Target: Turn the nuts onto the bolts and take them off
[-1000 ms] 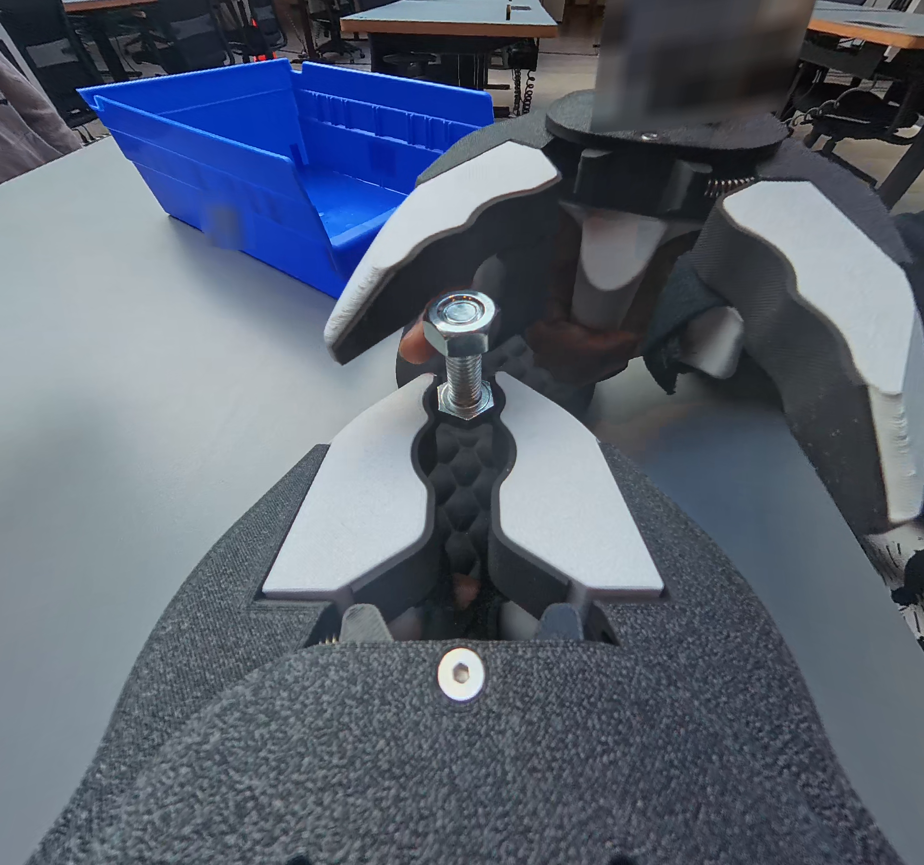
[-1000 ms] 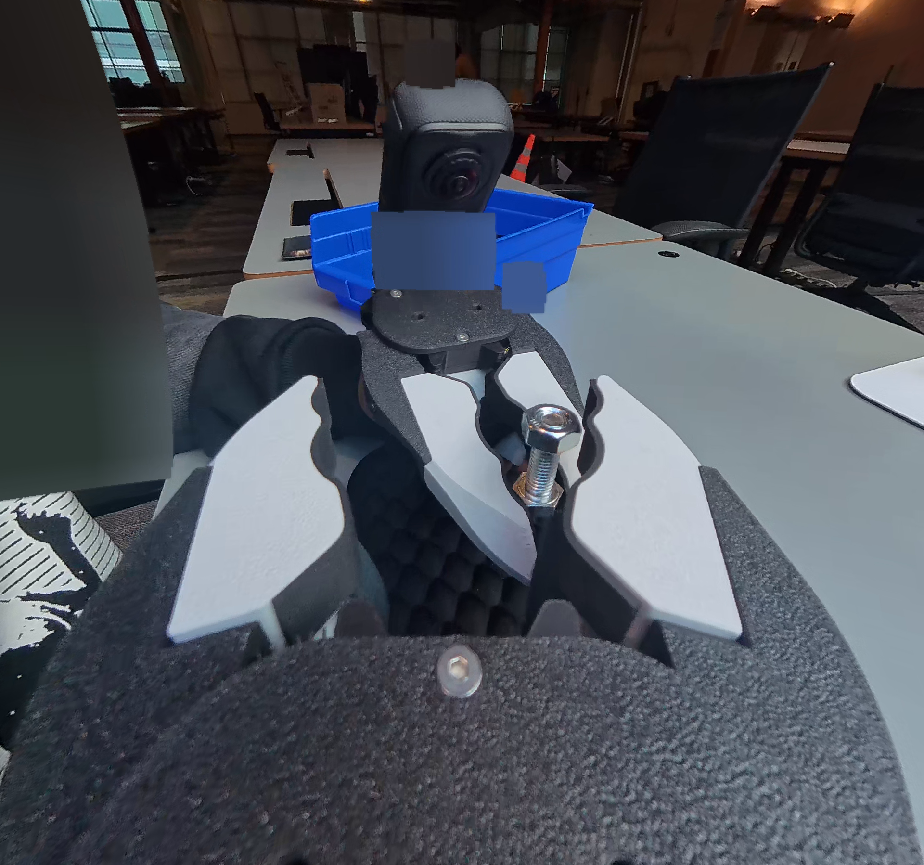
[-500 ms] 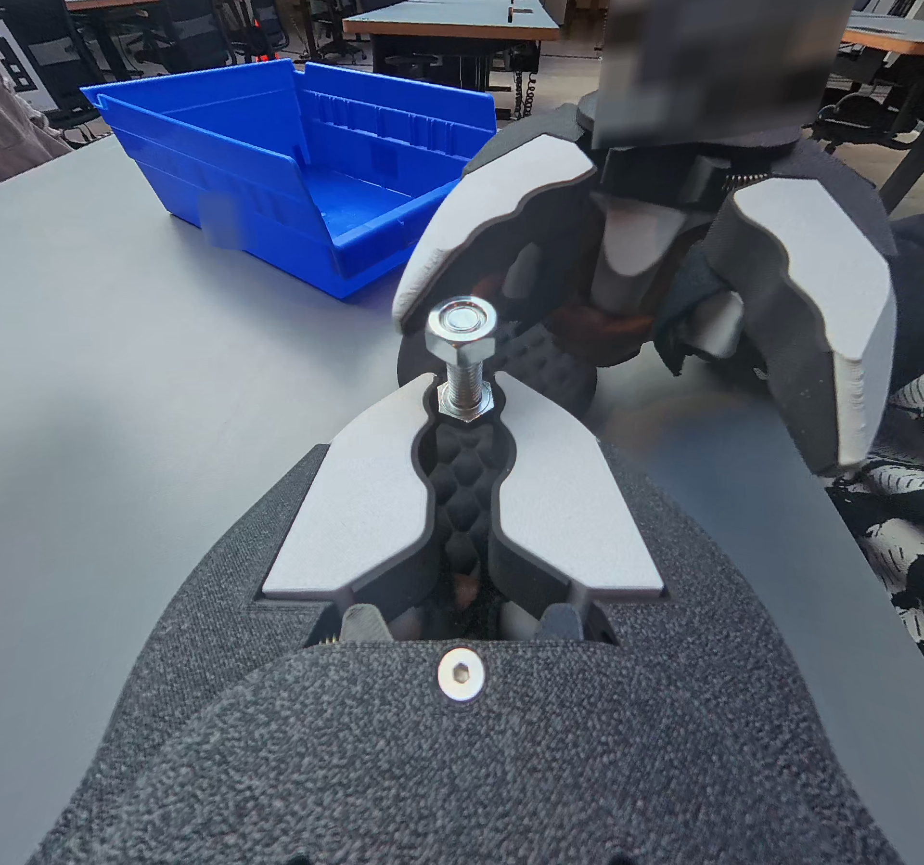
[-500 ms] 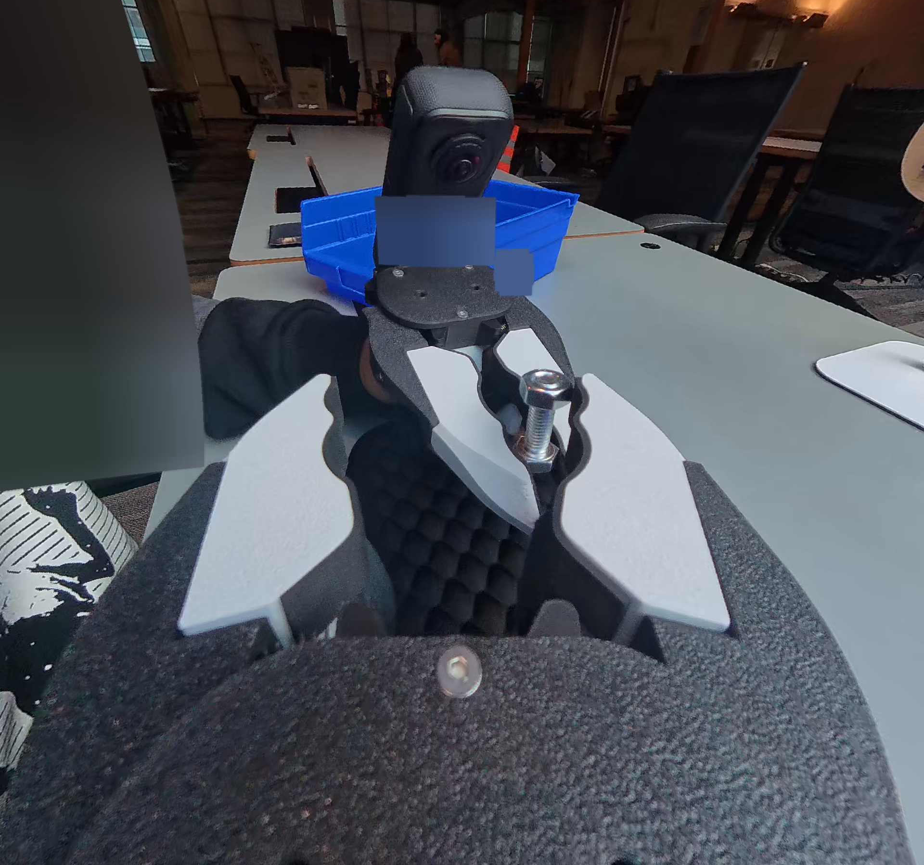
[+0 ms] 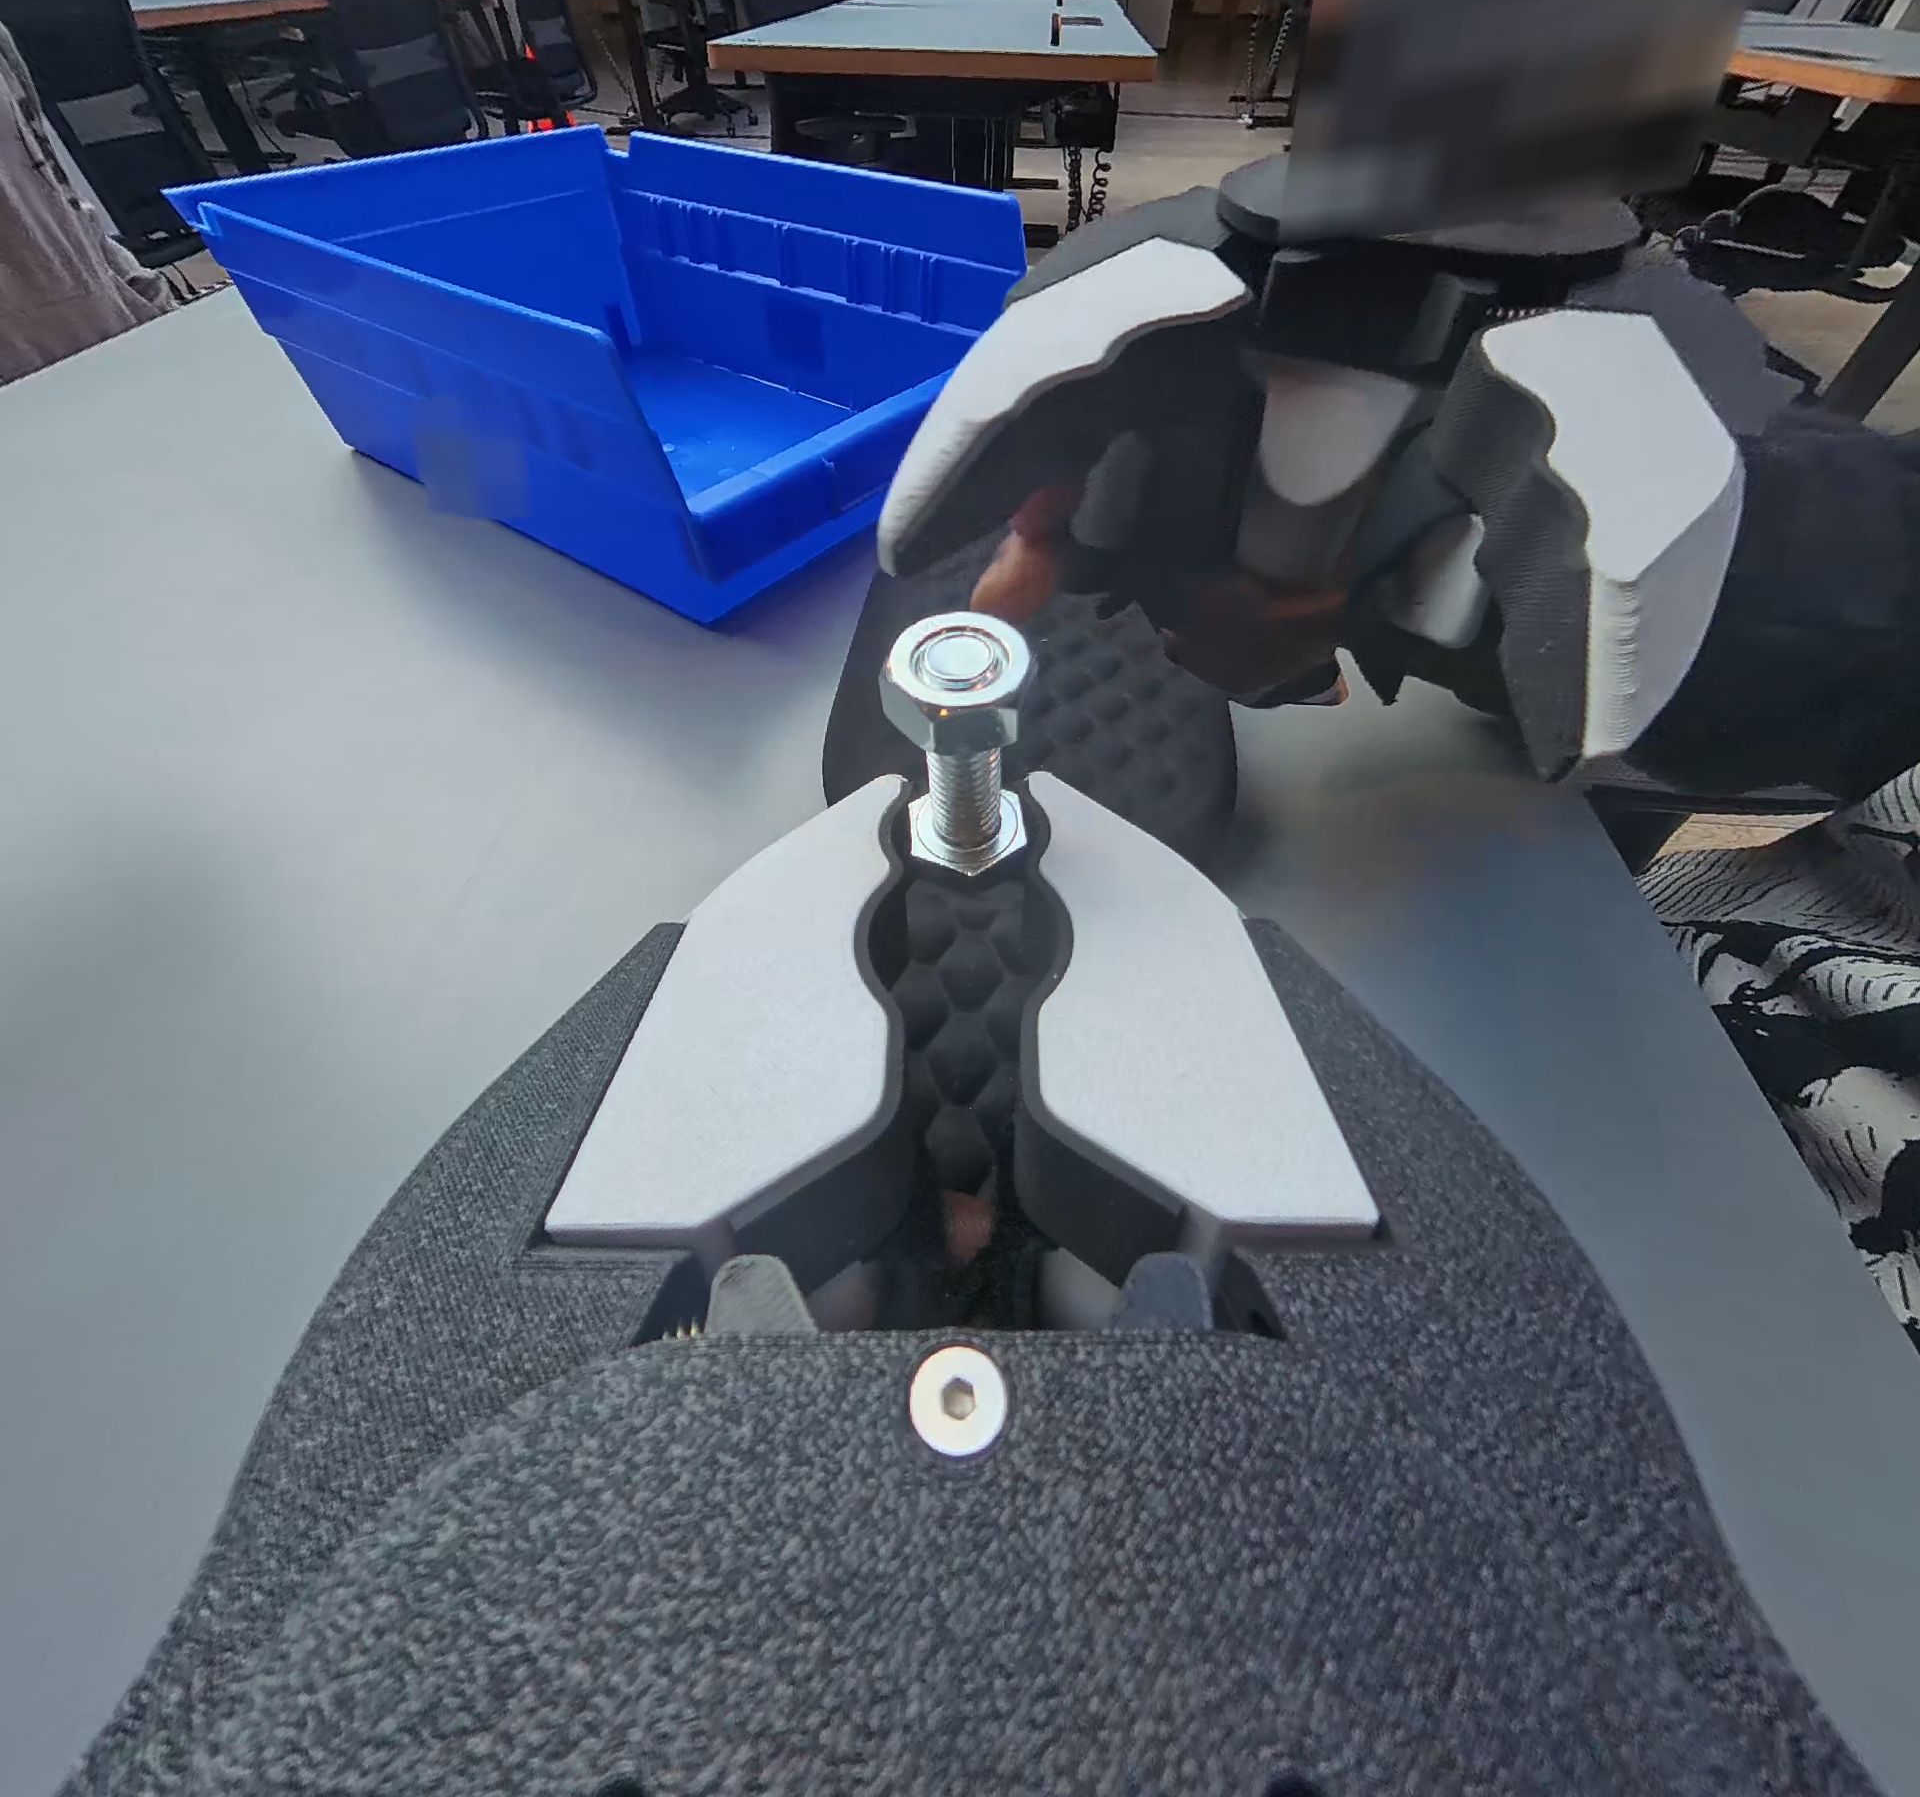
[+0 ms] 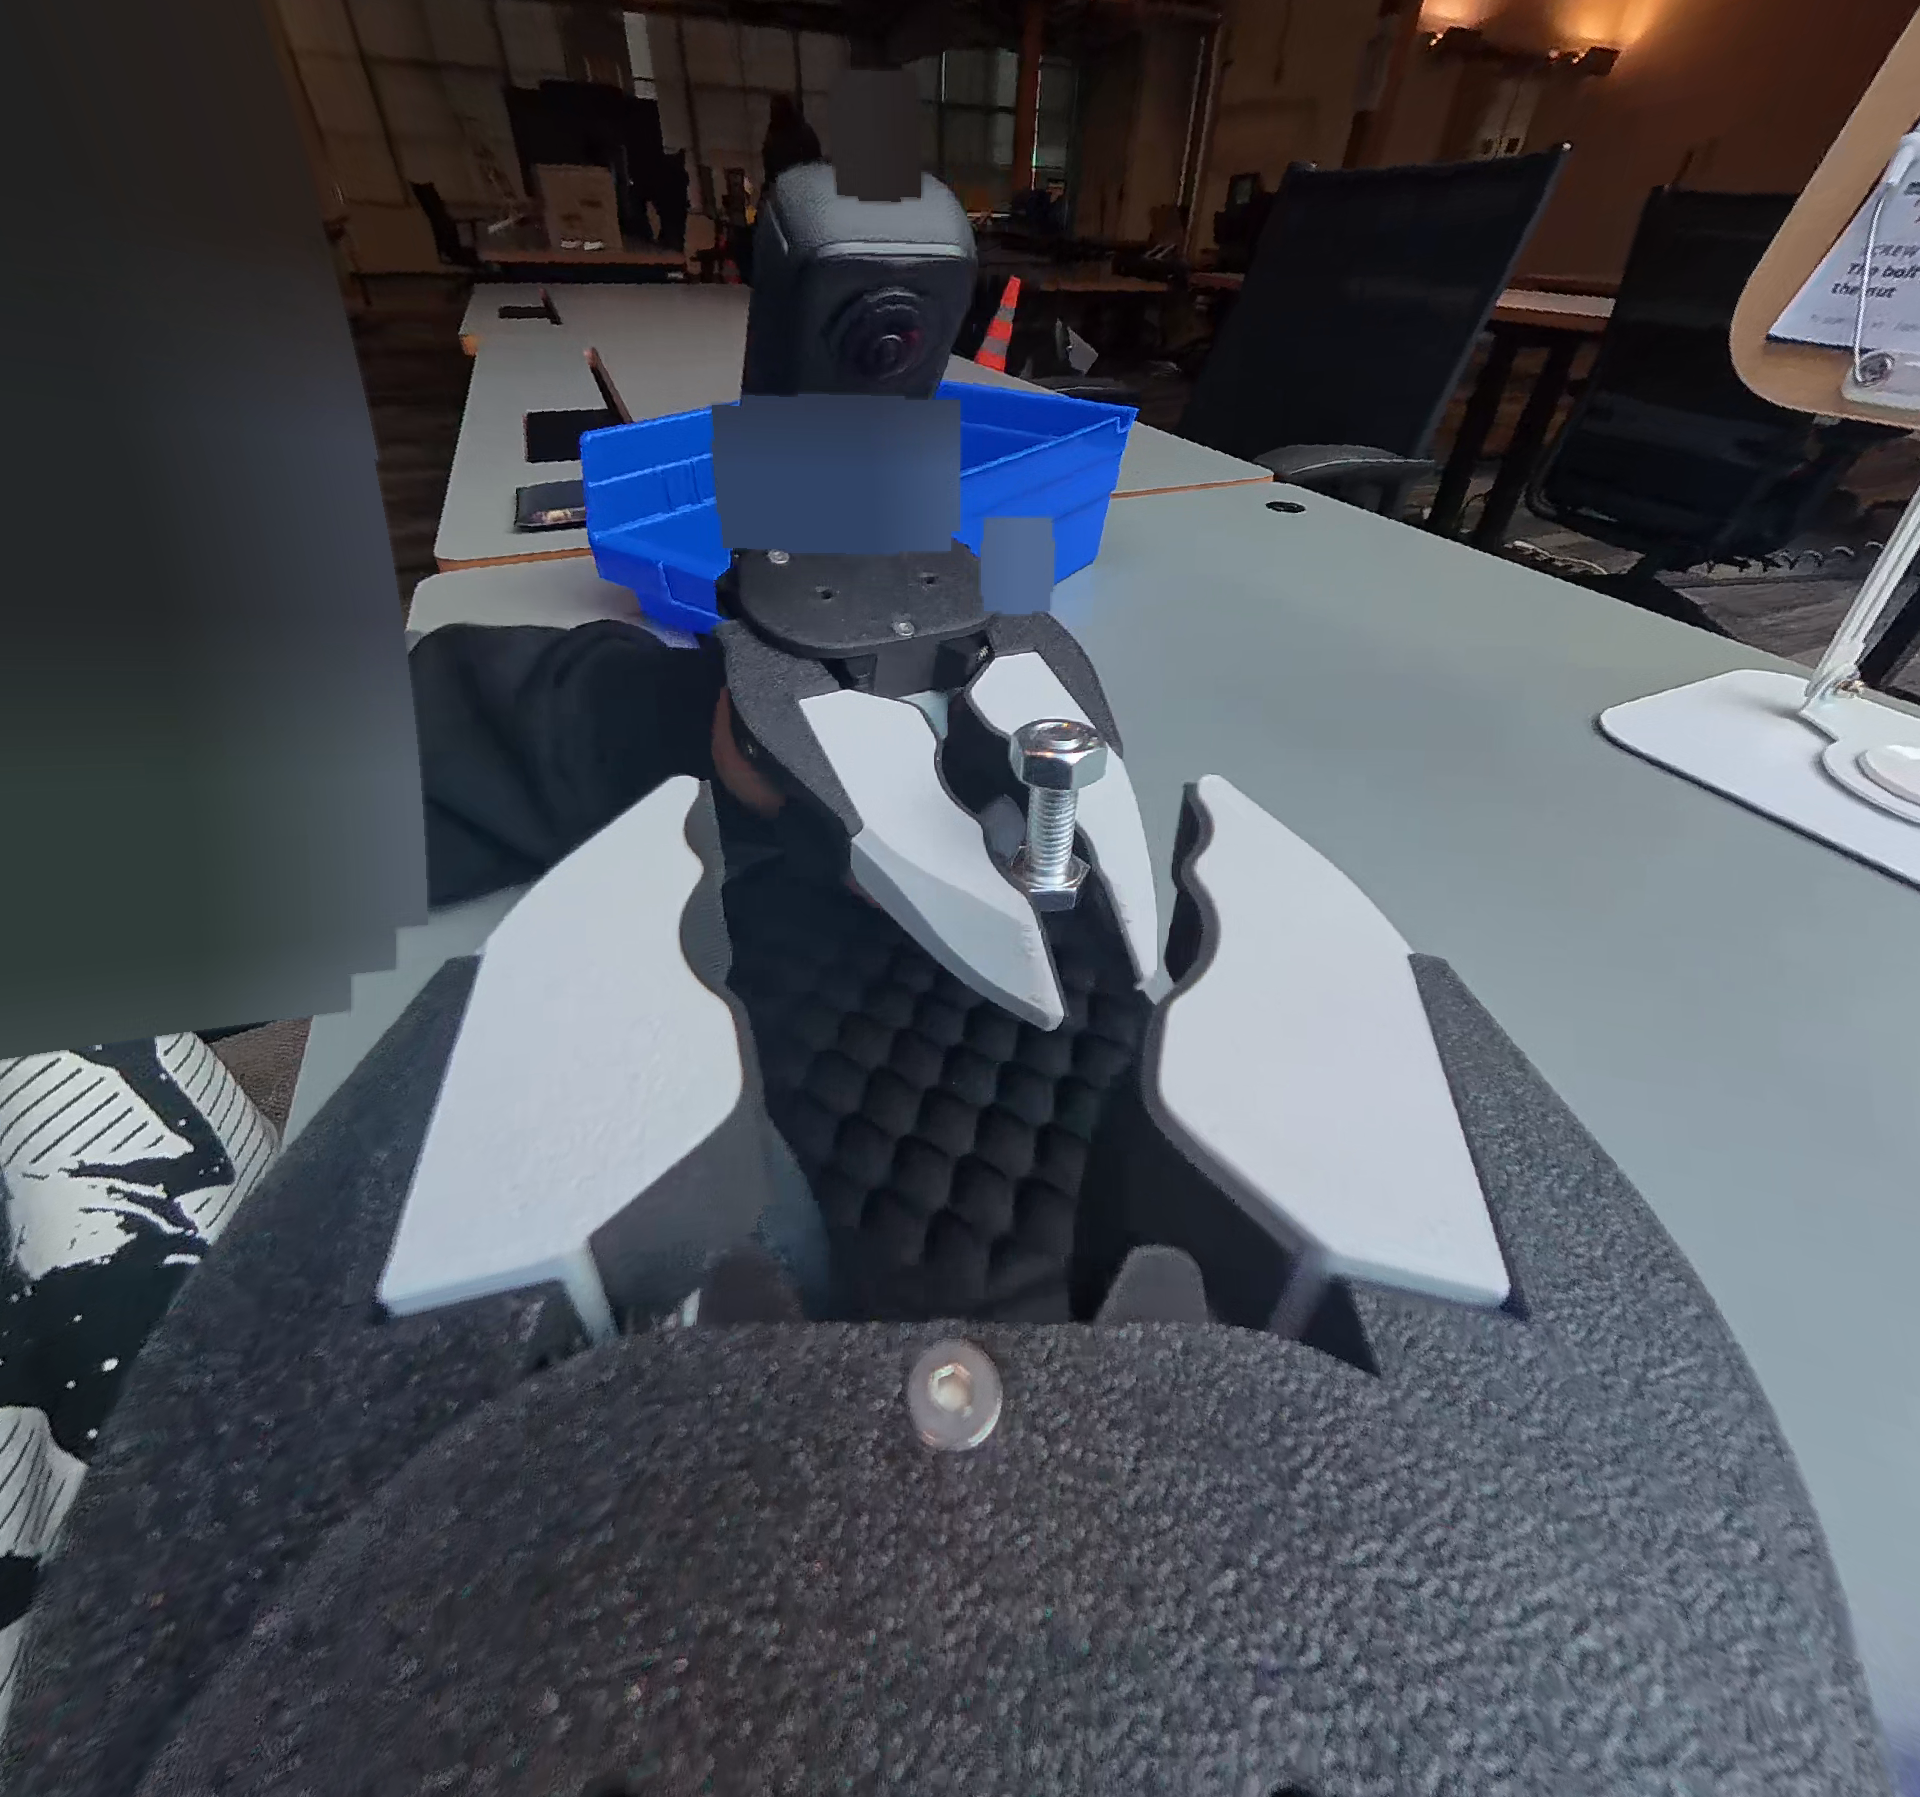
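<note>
Bolt (image 5: 962, 727) above grey table (image 5: 312, 812) (office)

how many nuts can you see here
1: one nut threaded on the bolt, clamped between the left gripper fingertips, bolt head pointing up. The blue bin looks empty, though its near corner is hidden.

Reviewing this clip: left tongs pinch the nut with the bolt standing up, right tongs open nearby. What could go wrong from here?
1. The left tongs grip only the nut at their very tips; it may slip out.
2. The right tongs are open around the left ones, so closing could clamp a finger instead of the bolt head.
</note>
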The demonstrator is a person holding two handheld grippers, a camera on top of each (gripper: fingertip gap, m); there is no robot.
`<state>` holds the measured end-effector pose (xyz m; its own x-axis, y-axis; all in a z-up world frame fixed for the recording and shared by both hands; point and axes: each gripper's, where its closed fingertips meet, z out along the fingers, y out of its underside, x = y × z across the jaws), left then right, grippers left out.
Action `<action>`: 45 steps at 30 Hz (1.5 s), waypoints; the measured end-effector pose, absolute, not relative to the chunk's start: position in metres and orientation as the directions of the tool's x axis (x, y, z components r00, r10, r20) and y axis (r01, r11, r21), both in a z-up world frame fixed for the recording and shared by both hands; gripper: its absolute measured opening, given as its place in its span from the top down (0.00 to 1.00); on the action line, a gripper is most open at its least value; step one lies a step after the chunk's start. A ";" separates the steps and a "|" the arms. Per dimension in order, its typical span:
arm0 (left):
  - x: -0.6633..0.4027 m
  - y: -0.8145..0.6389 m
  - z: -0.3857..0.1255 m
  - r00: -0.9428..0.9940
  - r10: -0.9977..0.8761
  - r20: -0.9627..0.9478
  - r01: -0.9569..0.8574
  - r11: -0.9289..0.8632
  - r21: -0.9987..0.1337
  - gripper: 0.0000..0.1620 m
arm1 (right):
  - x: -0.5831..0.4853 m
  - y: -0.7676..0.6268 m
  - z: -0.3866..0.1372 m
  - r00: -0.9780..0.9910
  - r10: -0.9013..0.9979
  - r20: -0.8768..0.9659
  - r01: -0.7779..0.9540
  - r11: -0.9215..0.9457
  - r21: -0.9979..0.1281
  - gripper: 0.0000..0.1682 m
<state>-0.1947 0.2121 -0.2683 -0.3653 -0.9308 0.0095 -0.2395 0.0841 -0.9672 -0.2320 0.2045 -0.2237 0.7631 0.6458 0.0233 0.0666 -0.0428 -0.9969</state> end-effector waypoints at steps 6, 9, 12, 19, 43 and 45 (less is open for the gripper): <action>-0.195 0.211 -0.269 -0.372 -0.928 0.008 -0.241 0.088 -0.967 0.89 | -0.243 0.225 -0.225 0.738 0.675 0.001 0.058 -0.063 -0.996 0.37; -0.194 0.210 -0.270 -0.374 -0.928 0.005 -0.244 0.094 -0.965 0.89 | -0.252 0.229 -0.224 0.708 0.706 0.001 0.062 -0.060 -0.996 0.39; -0.194 0.210 -0.270 -0.376 -0.927 0.004 -0.246 0.096 -0.964 0.89 | -0.257 0.231 -0.225 0.696 0.718 0.010 0.079 -0.062 -0.995 0.43; -0.194 0.211 -0.270 -0.369 -0.929 0.012 -0.245 0.085 -0.966 0.89 | -0.256 0.220 -0.227 0.695 0.718 0.041 0.104 -0.044 -0.994 0.52; -0.205 0.198 -0.260 -0.474 -0.880 -0.023 -0.150 0.106 -0.983 0.89 | -0.222 0.233 -0.200 0.751 0.651 -0.107 -0.105 -0.043 -0.994 0.39; -0.210 0.195 -0.257 -0.502 -0.864 -0.040 -0.112 0.111 -0.987 0.89 | -0.220 0.237 -0.199 0.753 0.638 -0.160 -0.154 -0.065 -0.986 0.40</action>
